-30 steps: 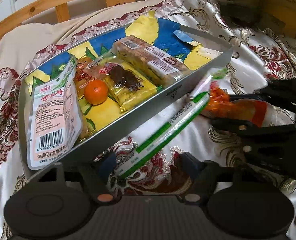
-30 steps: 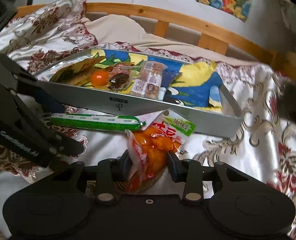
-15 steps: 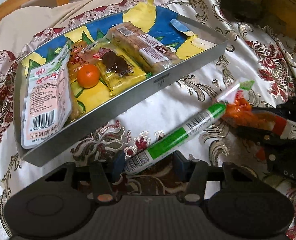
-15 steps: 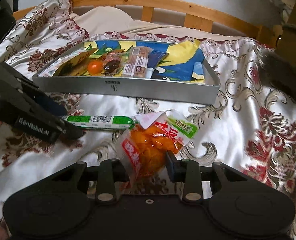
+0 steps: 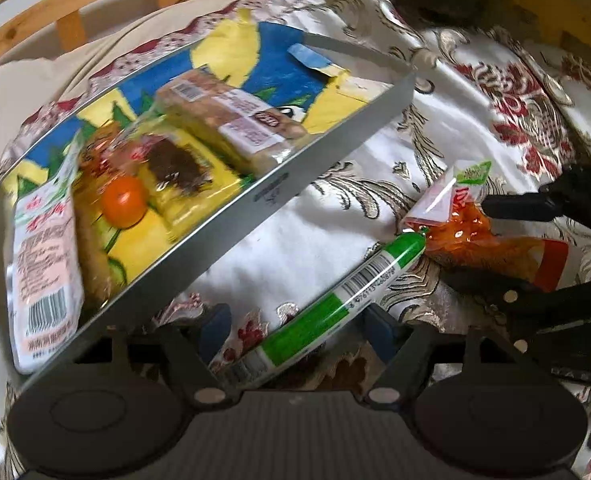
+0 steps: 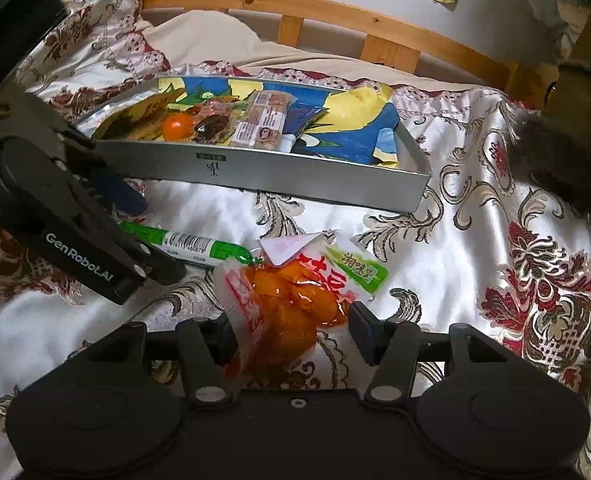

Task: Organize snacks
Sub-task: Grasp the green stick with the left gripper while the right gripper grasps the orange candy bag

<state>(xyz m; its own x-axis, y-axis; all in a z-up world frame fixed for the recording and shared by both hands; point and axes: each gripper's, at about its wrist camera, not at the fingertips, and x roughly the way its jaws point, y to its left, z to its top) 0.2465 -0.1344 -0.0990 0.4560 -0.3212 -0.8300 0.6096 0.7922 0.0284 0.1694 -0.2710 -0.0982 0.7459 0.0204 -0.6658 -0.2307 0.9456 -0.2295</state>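
Sausage (image 5: pixel 337 302): green-white stick, barcode up, between spread left gripper (image 5: pixel 295 326) fingers (contact unclear).
Orange pouch (image 6: pixel 295 300): crinkled, between parted right gripper (image 6: pixel 291 330) fingers.
Tray (image 6: pixel 295 170): right end bare.

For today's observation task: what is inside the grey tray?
The grey tray holds a small orange, a biscuit pack, a dark-snack packet and a white pouch; the painted lining beneath is partly covered.
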